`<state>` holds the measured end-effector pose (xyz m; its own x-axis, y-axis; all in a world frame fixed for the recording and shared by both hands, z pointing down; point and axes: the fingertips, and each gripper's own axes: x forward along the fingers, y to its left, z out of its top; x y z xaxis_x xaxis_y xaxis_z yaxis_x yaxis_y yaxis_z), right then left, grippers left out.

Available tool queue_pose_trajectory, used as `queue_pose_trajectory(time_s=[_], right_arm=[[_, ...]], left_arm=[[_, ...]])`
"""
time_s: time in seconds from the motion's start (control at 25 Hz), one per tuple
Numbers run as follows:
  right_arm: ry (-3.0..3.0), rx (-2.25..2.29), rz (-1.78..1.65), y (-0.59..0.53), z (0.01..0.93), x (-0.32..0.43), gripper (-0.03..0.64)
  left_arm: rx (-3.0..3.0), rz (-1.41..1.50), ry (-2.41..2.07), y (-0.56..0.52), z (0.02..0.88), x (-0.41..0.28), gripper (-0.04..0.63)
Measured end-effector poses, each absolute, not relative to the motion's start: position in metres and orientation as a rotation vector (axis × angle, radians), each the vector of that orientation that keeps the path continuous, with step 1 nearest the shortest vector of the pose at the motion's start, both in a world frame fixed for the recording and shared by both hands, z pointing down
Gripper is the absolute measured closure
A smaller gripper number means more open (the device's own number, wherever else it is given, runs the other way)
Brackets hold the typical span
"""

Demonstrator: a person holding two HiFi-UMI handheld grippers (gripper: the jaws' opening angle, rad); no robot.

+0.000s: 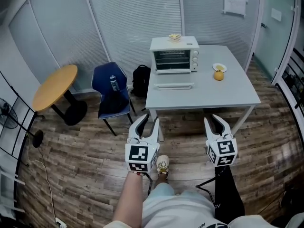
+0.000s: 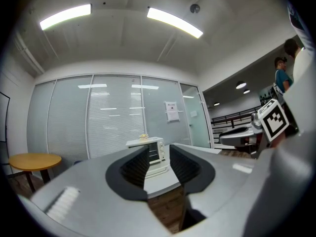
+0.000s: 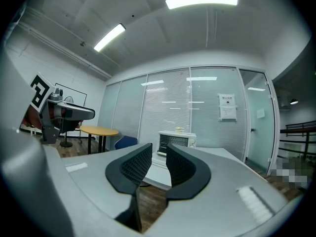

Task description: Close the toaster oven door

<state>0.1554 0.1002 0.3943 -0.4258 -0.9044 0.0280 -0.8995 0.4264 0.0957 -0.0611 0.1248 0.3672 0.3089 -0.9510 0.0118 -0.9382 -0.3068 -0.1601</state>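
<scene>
A white toaster oven stands at the back of a white table, its glass door folded down flat toward me and the racks showing. Both grippers hang in the air short of the table's near edge, far from the oven. My left gripper is open with nothing between its fingers; in the left gripper view the oven shows through the gap of that gripper. My right gripper is open by a narrower gap and empty; the right gripper view has the oven just above the gripper.
An orange and a small plate lie right of the oven, and a small item sits on top of it. A blue chair with a bottle, a black backpack and a round yellow table stand left.
</scene>
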Motion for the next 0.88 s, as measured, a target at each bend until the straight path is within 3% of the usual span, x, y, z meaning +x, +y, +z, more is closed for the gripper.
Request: queue_pose_trajectory(time_s=[0.88], right_arm=[[-2.491,1.651,-0.128,-0.099,0.400,0.094,0.545]], left_arm=[[-2.550,-0.142,1.655,-0.088,0.382,-0.103,0.442]])
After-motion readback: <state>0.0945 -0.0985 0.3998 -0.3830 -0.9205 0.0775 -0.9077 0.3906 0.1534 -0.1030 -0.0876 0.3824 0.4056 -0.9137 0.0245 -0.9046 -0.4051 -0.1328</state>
